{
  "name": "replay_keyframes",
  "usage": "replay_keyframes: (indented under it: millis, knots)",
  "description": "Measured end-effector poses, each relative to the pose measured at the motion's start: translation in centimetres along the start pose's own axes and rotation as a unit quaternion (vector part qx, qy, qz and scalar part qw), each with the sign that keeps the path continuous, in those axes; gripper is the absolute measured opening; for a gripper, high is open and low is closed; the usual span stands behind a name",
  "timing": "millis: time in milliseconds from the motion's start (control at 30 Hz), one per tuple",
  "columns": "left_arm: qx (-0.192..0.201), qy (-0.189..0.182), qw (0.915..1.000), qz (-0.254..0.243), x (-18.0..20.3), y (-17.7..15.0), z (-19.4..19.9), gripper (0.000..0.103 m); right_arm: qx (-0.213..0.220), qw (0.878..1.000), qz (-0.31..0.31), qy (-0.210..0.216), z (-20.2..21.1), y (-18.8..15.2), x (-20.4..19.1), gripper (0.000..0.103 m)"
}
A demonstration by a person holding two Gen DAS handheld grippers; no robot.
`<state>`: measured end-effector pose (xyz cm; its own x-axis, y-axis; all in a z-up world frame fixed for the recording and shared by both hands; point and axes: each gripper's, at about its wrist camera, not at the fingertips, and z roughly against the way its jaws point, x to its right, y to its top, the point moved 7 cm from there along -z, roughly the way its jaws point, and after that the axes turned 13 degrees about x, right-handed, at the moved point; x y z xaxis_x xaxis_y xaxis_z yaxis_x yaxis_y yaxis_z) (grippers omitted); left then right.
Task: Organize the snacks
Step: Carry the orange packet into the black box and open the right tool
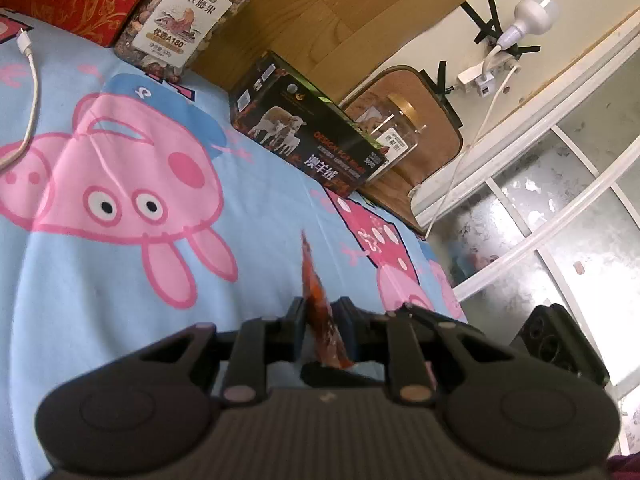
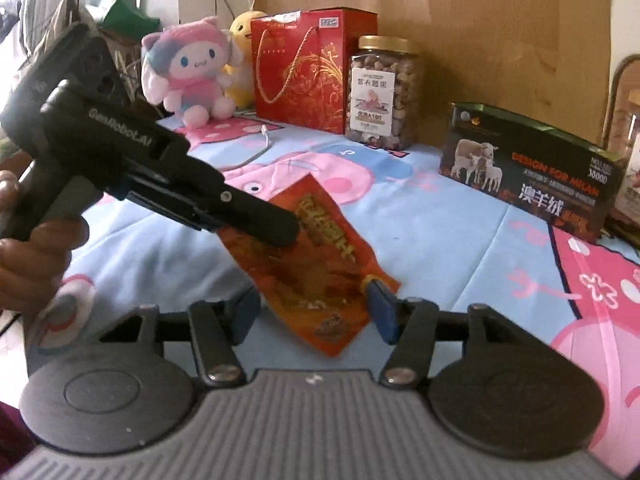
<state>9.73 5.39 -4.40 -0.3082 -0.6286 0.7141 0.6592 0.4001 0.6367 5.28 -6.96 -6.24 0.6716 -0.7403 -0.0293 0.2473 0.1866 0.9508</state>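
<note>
My left gripper (image 1: 320, 312) is shut on an orange snack packet (image 1: 318, 300), seen edge-on between its fingers. In the right wrist view the same packet (image 2: 316, 276) hangs flat, above the blue cartoon-pig sheet (image 2: 440, 220), held at its upper part by the left gripper (image 2: 280, 228). My right gripper (image 2: 316, 312) is open, its blue pads on either side of the packet's lower end; the right pad (image 2: 382, 308) is at or touching the packet's edge.
Along the back stand a red gift bag (image 2: 304, 68), a jar of nuts (image 2: 384, 92), a dark box with sheep on it (image 2: 528, 168), and plush toys (image 2: 192, 72). A white cable (image 1: 28, 92) lies on the sheet. A wooden board is behind.
</note>
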Motion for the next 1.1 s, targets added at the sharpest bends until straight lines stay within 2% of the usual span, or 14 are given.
replay_keyframes:
  millis: [133,167,300,433,600,833,933,967,1067,1100]
  knots:
    - [0.000,0.001,1.0000,0.007,-0.2,0.2,-0.2,0.017,0.010,1.000,0.008,-0.006,0.3,0.0,-0.2,0.040]
    - [0.001,0.001,1.0000,0.008,-0.2,0.3,-0.2,0.017,0.013,1.000,0.015,-0.007,0.4,0.1,-0.4,0.028]
    - [0.005,-0.010,0.9999,0.000,0.9,1.0,-0.4,0.017,0.032,0.996,0.080,-0.037,0.8,0.5,-1.1,0.016]
    - [0.016,-0.020,0.9994,-0.022,2.6,2.9,-1.0,0.017,0.071,0.986,0.131,-0.080,1.3,1.9,-0.5,0.012]
    - [0.035,-0.037,0.9964,-0.068,5.4,7.0,-3.5,0.018,0.124,0.964,0.189,-0.140,1.1,4.7,1.6,0.011]
    - [0.063,-0.036,0.9876,-0.140,7.6,13.7,-10.1,0.018,0.158,0.941,0.214,-0.209,-2.2,9.8,8.3,0.011]
    - [0.070,-0.008,0.9868,-0.146,6.2,16.0,-14.3,0.020,0.149,0.933,0.226,-0.237,-5.0,10.7,11.2,0.012]
    - [0.071,0.015,0.9866,-0.146,5.4,16.5,-15.7,0.022,0.140,0.932,0.226,-0.246,-6.3,10.7,12.4,0.013]
    - [0.062,0.098,0.9814,-0.153,3.0,16.7,-19.0,0.023,0.098,0.942,0.198,-0.251,-8.5,9.7,14.7,0.016]
    - [0.061,0.118,0.9784,-0.159,2.6,16.5,-19.5,0.023,0.106,0.943,0.189,-0.252,-8.2,9.7,14.9,0.018]
